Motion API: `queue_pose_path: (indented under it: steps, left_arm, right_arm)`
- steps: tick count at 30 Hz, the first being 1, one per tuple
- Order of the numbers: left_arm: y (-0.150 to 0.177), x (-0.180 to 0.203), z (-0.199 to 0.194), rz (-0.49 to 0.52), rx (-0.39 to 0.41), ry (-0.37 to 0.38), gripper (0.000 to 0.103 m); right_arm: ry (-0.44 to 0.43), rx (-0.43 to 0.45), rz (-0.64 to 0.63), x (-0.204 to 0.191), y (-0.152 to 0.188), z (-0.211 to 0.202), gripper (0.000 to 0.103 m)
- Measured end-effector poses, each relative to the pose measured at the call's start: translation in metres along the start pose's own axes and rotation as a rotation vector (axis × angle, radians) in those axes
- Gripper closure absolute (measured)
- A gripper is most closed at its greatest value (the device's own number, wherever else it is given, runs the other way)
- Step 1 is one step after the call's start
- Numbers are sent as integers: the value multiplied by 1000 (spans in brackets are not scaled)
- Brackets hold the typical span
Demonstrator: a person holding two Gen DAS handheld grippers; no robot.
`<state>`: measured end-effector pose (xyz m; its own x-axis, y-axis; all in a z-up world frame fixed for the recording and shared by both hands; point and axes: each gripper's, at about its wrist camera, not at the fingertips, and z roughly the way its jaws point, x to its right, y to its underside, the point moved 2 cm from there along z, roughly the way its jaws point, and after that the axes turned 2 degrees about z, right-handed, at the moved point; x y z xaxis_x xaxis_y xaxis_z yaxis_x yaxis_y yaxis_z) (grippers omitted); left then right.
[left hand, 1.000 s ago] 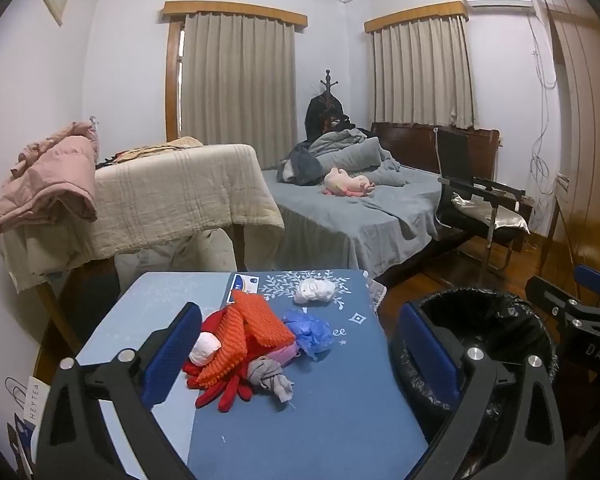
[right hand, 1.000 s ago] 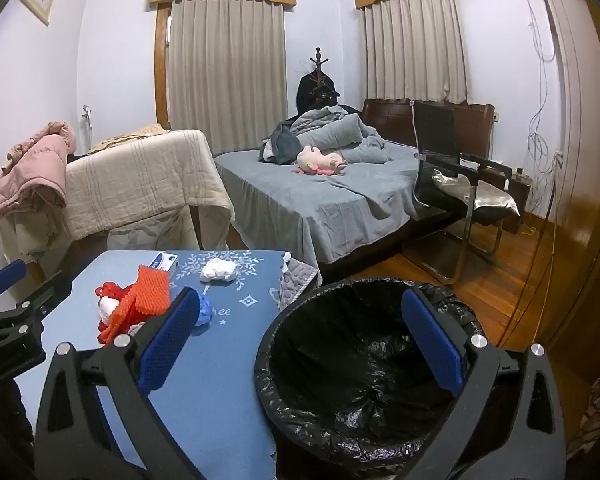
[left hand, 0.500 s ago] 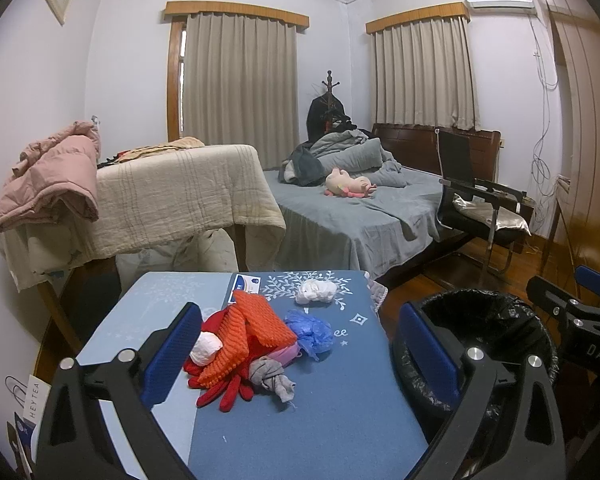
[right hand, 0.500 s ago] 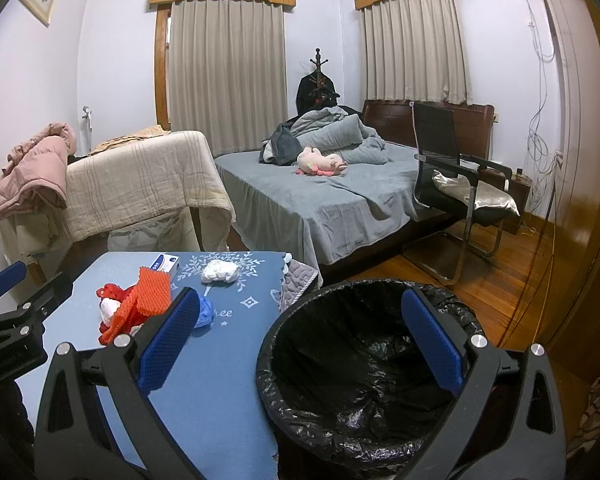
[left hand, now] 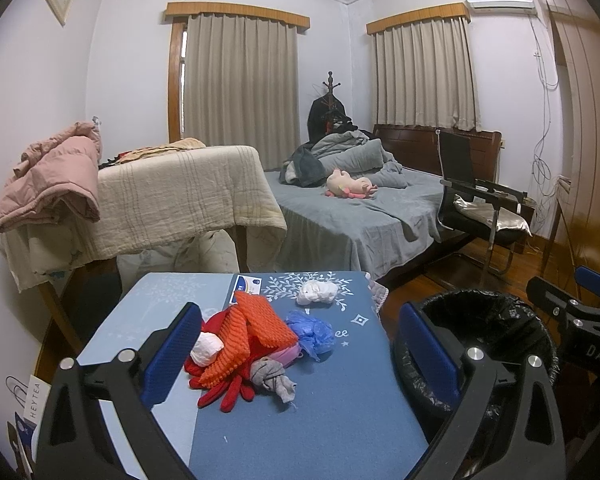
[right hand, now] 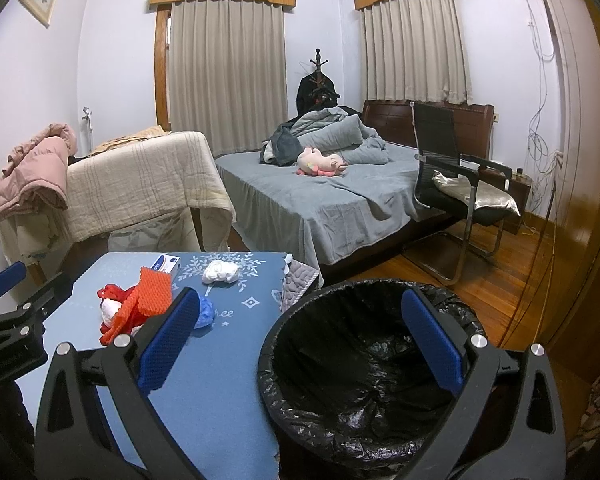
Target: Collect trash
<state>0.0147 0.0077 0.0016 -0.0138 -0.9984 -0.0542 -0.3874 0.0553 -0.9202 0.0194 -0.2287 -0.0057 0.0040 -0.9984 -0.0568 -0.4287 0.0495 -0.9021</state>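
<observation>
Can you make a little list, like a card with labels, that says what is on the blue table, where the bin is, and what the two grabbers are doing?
table: blue table, patterned top
pile: orange knit cloth over red gloves, with a grey sock
loose bits: white wad, blue plastic wad
bin: black-lined trash bin, right of the table, looks empty
left gripper: open, holding nothing
right gripper: open, over the bin

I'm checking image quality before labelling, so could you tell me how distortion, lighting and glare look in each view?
Left wrist view: strong fisheye bending, dark vignetted corners, dim bluish room light, table sharp. Right wrist view: same barrel distortion, glare on the glossy wooden door, trash bin liner interior nearly black.
</observation>
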Motion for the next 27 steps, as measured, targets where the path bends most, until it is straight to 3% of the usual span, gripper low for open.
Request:
queue_pose_path:
  steps: [27]
  left_arm:
    - [0, 0, 0, 1, 0, 1, 6]
  right_arm:
    - [-1, -3, -1, -1, 1, 1, 5]
